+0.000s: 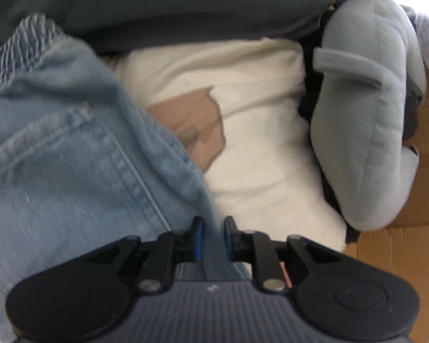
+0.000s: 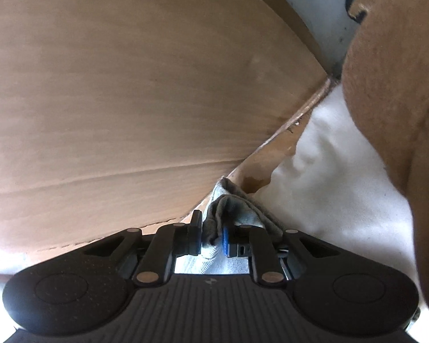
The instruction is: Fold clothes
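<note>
Denim jeans (image 1: 71,148) edge in left tongs (image 1: 213,237), cardboard (image 2: 128,85) seemingly close

left wrist view peers close along its fingers over jeans (image 1: 71,148) filling the frame's left, right wrist view sits nearly against a cardboard box (image 2: 128,85); both share denim and cardboard.

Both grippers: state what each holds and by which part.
The left gripper pinches the light blue jeans at an edge fold. The right gripper clamps a bunched fold of blue-grey fabric; which part cannot be told.
</note>
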Available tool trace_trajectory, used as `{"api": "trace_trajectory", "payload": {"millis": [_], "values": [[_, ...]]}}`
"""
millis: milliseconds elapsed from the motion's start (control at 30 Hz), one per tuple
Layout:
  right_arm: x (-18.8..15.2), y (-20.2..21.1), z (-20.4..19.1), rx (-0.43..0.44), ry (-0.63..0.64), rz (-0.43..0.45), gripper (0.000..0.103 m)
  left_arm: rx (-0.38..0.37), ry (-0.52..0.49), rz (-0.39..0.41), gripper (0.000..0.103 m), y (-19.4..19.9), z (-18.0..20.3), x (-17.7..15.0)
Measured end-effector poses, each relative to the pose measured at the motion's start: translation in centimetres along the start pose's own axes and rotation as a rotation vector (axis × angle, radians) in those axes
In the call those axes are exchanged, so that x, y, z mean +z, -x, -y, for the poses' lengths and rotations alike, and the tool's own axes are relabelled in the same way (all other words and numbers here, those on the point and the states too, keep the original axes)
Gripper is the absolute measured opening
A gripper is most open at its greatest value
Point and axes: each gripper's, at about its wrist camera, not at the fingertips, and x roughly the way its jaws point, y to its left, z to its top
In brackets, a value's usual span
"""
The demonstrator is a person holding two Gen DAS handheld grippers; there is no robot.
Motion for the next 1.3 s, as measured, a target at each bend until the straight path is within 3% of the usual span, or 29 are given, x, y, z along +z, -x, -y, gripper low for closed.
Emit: {"api": "trace_trajectory", "payload": {"millis": [100, 267, 367, 600, 800, 1067, 1300], "values": [[-0.1, 1.0, 0.1, 0.04, 0.012, 0.005, 0.03, -0.03, -0.009, -0.017, 0.015, 0.0, -0.2, -1.2], [-0.4, 3.1, 0.3, 0.09, 0.038, 0.003, 0.038, -0.078, -0.068, -0.044, 0.02, 0.4, 0.7, -2.4], [-1.0, 4.1, 0.3, 0.096, 0.085, -0.008, 0.039, -0.133, -0.156, -0.073, 0.023, 1.1, 2.6, -3.5], [-2.7, 5.2, -1.2, 0.047, 0.238, -0.013, 0.039, -0.173, -0.525, -0.098, 0.038, 1.9, 8.3, -6.8], [-4.6, 6.4, -3.2, 0.021, 0.379, -0.005, 0.039, -0.197, -0.834, -0.154, 0.038, 1.1, 11.2, -10.4], [-9.3, 9.9, -6.9, -0.098, 0.579, -0.034, 0.039, -0.261, -1.216, -0.213, 0.038, 0.3, 12.8, -15.0], [-14.3, 6.6, -10.9, -0.152, 0.834, -0.118, 0.04, -0.308, -1.553, -0.191, 0.038, 1.5, 13.1, -19.1]]}}
